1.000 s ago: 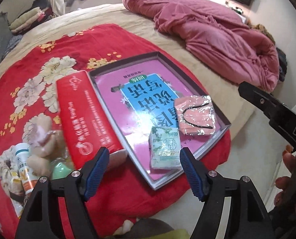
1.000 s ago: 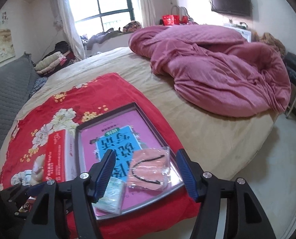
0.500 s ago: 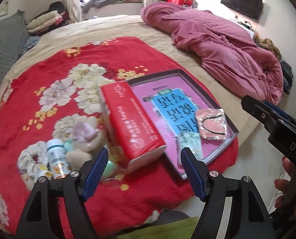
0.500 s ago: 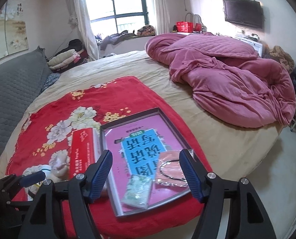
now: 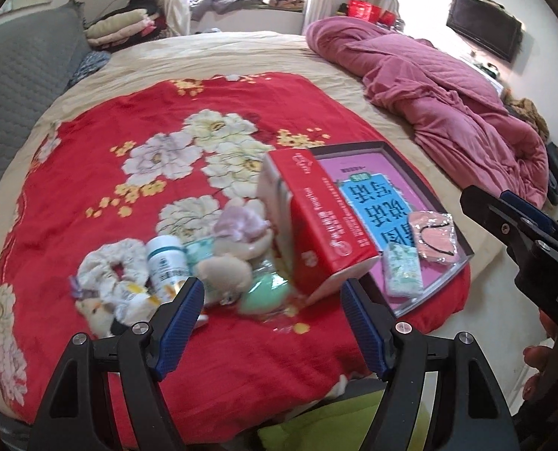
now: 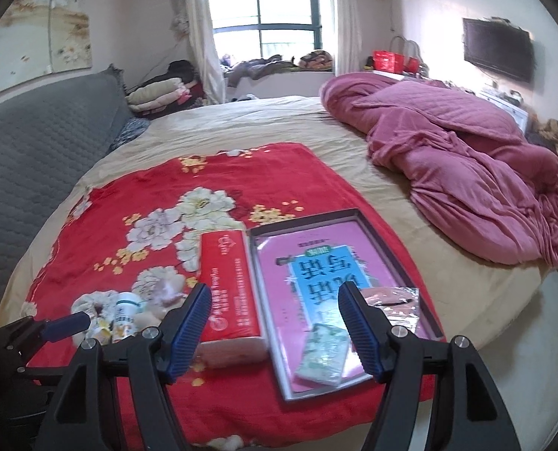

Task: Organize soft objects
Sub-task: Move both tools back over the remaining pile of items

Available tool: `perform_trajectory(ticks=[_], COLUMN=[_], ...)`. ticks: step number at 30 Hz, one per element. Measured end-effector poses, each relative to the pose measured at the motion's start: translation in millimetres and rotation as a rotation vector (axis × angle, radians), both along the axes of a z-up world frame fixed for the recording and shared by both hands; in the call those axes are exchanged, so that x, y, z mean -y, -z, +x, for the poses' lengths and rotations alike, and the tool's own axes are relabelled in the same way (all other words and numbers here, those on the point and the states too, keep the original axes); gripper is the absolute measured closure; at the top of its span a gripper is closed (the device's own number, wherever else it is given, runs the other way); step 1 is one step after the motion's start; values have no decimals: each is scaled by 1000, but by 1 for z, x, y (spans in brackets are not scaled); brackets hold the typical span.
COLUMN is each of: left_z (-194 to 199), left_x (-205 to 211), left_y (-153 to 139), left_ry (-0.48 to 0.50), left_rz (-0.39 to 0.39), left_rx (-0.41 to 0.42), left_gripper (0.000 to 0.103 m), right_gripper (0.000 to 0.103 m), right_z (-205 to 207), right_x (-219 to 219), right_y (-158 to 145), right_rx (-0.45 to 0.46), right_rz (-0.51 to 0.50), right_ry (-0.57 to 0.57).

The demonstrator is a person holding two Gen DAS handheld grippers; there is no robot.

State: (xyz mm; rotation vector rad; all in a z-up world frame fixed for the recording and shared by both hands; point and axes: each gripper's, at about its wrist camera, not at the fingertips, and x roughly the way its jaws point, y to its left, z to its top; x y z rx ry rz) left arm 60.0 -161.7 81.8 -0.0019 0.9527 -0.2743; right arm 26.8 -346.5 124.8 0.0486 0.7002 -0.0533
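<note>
Surveying: a red floral blanket [image 5: 241, 112] spread on a bed, inspected with the shallow tray [image 6: 387, 233] taken as landmark.
Left tongs [image 5: 271, 300]: spread, nothing pinched, held above the pile left of the tray.
Right tongs [image 6: 275, 317]: spread, nothing pinched, held above the tray's near end.
Placed: a tissue pack [image 5: 403, 276] and a bagged pink mask [image 5: 434, 236] are found inside the tray, at its near end.
Outstanding: a scrunchie [image 5: 108, 267], plush toy [image 5: 237, 255], green sponge [image 5: 263, 293] and bottle [image 5: 166, 263] are heaped left of the tray, beyond the red box [image 5: 324, 225] along its left rim.
Progress: judged under halfway.
</note>
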Motion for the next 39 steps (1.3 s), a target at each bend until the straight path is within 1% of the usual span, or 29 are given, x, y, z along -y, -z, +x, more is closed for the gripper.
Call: perform_trajectory(ticks=[8,15,25,30,34,39], left_z=[-6,-11,-14,-18,-22,-28], left_x=[-50,-96,-135,-157,-178,-200], left_y=[4,9,17,29,42,60], left_ry=[-78,-157,-220,-255,-294,-329], left_rz=[-19,-13,-18,-18,-19,-21], left_rx=[-7,-15,-30,-54,-82,-112], left_gripper=[27,27,26,26,26,26], right_gripper=[34,34,34,34,34,34], right_z=[4,6,10,10,11,12], right_x=[-41,-72,-107,-115,-118,-122], right_y=[1,10,22,33,46,58], right_rx=[-10,-29,-60,-86,-117,-143], right_rz=[-17,-16,-46,-61,-55,-73], right_ry=[-70,-124,-185,-205,-211,-219])
